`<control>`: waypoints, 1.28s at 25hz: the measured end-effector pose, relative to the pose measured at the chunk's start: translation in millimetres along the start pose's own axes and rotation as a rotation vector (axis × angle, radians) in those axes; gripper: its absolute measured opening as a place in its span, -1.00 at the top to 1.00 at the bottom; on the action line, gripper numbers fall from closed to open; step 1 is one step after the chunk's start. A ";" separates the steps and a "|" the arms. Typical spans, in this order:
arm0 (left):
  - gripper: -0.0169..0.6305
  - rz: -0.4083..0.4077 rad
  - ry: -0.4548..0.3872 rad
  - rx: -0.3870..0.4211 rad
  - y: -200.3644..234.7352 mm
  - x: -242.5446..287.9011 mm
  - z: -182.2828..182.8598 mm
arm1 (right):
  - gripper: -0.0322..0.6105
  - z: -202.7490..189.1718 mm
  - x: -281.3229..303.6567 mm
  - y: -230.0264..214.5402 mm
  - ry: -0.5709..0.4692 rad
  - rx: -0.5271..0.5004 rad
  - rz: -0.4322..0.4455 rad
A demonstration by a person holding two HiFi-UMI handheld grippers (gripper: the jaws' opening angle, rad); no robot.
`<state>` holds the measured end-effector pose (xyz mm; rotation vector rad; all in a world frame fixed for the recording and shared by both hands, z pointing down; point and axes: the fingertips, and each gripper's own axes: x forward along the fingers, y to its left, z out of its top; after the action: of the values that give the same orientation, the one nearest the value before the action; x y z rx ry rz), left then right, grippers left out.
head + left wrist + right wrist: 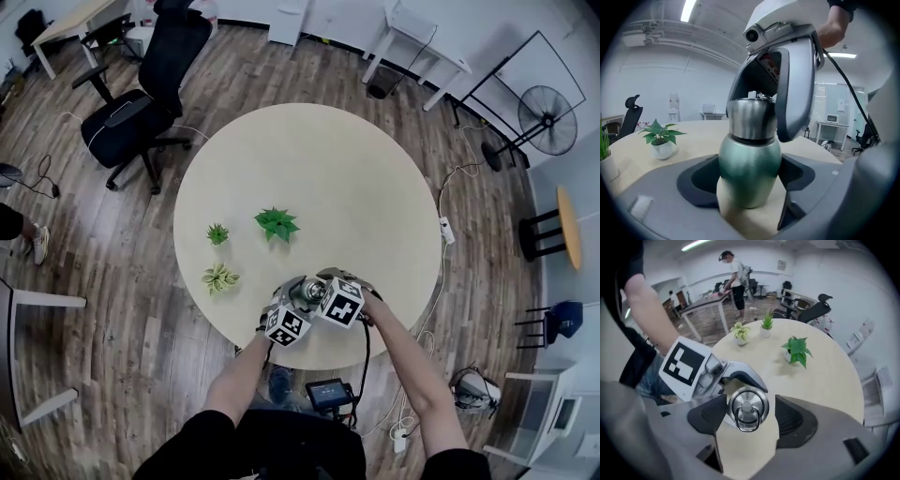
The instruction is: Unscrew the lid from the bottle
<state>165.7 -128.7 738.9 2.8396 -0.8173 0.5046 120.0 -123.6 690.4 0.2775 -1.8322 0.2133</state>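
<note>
The bottle (pixel 750 164) stands upright on the round counter (pixel 356 187), close to the counter's near edge. The left gripper (pixel 750 185) meets the bottle from the side, its fingers (pixel 701 180) closed on the green body below the steel lid (pixel 748 406). The right gripper (pixel 751 414) points down over the bottle. Its fingers are spread either side of the lid with a sliver of gap, gripping nothing. Beyond the bottle sit a leafy potted plant (pixel 277 223) and two smaller plants (pixel 217 233). Farther beyond the bottle, a black office chair (pixel 150 84) stands on the floor.
</note>
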 end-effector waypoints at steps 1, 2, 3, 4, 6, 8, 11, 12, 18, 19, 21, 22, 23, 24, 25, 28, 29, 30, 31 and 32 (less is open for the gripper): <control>-0.20 0.001 0.000 0.000 -0.1 0.0 -0.2 | -0.12 4.8 -4.3 -3.4 -0.041 0.082 -0.014; -0.20 0.001 0.001 0.000 -0.2 -0.2 -0.6 | -0.14 9.5 -9.8 -8.6 -0.085 0.175 -0.038; -0.20 0.002 0.002 0.000 -0.2 -0.4 -0.9 | -0.15 12.9 -15.5 -15.2 -0.128 0.282 -0.071; -0.20 0.003 0.002 0.000 -0.1 -0.7 -1.0 | -0.11 14.7 -20.7 -21.6 -0.170 0.402 -0.103; -0.20 0.004 0.002 -0.001 0.1 -1.2 -0.6 | -0.05 14.7 -28.1 -29.0 -0.241 0.650 -0.147; -0.20 0.002 0.002 0.000 0.1 -1.0 -0.7 | -0.14 11.9 -28.3 -28.8 -0.267 0.840 -0.179; -0.20 0.001 0.001 0.002 0.3 -0.8 -1.0 | -0.22 0.3 -15.4 -19.9 -0.170 0.945 -0.238; -0.20 0.002 0.000 0.001 0.4 -0.7 -0.9 | -0.18 -4.4 -11.2 -17.5 -0.130 0.959 -0.260; -0.20 0.003 -0.006 -0.004 1.5 -1.1 0.2 | 0.07 -9.6 -4.9 -17.1 -0.091 1.050 -0.317; -0.20 0.003 -0.005 -0.003 1.2 -0.8 0.0 | 0.07 -10.2 -5.4 -17.6 -0.089 1.039 -0.317; -0.20 0.000 -0.003 -0.001 0.4 -0.5 -0.3 | 0.07 -10.2 -4.9 -16.6 -0.096 0.986 -0.289; -0.20 -0.002 -0.003 -0.001 0.3 -0.7 -0.1 | 0.07 -9.6 -4.9 -15.8 -0.102 0.941 -0.267; -0.20 -0.002 -0.003 -0.001 0.4 -1.1 0.2 | 0.07 -8.6 -5.0 -14.8 -0.107 0.888 -0.243; -0.20 -0.002 -0.002 -0.001 0.5 -1.5 0.3 | 0.07 -7.4 -5.1 -13.9 -0.112 0.830 -0.219; -0.20 -0.002 -0.002 -0.002 0.5 -1.6 0.3 | 0.07 -6.2 -4.9 -12.8 -0.115 0.766 -0.196; -0.20 -0.003 -0.005 -0.001 -0.2 -1.3 -0.2 | 0.07 -3.2 -2.7 -7.4 -0.102 0.506 -0.136; -0.20 -0.003 -0.005 0.000 -0.2 -1.3 -0.3 | 0.07 -2.9 -2.3 -5.0 -0.089 0.413 -0.118; -0.20 -0.003 -0.005 0.000 -0.2 -1.4 -0.4 | 0.07 -2.9 -2.4 -2.8 -0.076 0.333 -0.100; -0.20 -0.002 -0.005 -0.001 -0.2 -1.5 -0.4 | 0.07 -3.1 -2.7 -1.0 -0.065 0.263 -0.081; -0.20 -0.003 -0.004 -0.001 -0.3 -1.5 -0.4 | 0.07 -3.2 -3.0 0.6 -0.056 0.196 -0.062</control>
<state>164.5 -127.5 738.7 2.8409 -0.8141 0.4982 123.5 -121.9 688.4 0.4806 -1.8573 0.3460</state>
